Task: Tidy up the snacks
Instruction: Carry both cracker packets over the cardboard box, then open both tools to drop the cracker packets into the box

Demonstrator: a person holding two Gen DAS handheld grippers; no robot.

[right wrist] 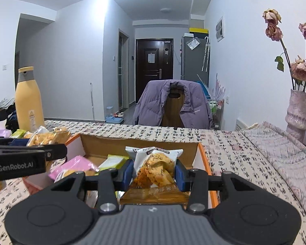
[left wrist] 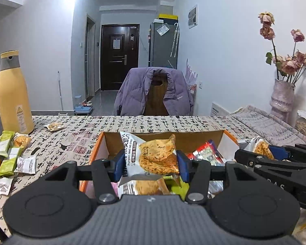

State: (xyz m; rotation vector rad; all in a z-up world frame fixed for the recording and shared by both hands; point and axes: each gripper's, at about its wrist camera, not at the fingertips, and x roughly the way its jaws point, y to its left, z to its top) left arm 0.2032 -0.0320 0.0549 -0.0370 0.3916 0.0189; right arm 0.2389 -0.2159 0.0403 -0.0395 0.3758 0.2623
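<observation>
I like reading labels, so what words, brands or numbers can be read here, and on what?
"Pumpkin seed oat crisps": white and clear crisp packet in the left gripper.
"GenRobot.AI": that black gripper's side, seen from the right wrist.
Too blurred: tablecloth characters, yellow bottle's sticker, right gripper's packet.

Each of the two tongs looks the same. The left tongs [left wrist: 151, 164] have black arms shaped like flat plates, with two big round black discs low down and a grey ribbed block in the middle. Shiny silver screws sit at the joints. The finger pads [left wrist: 118, 166] are blue. The right tongs [right wrist: 153, 174] match them. White letters reading "GenRobot.AI" run along one black side.
</observation>
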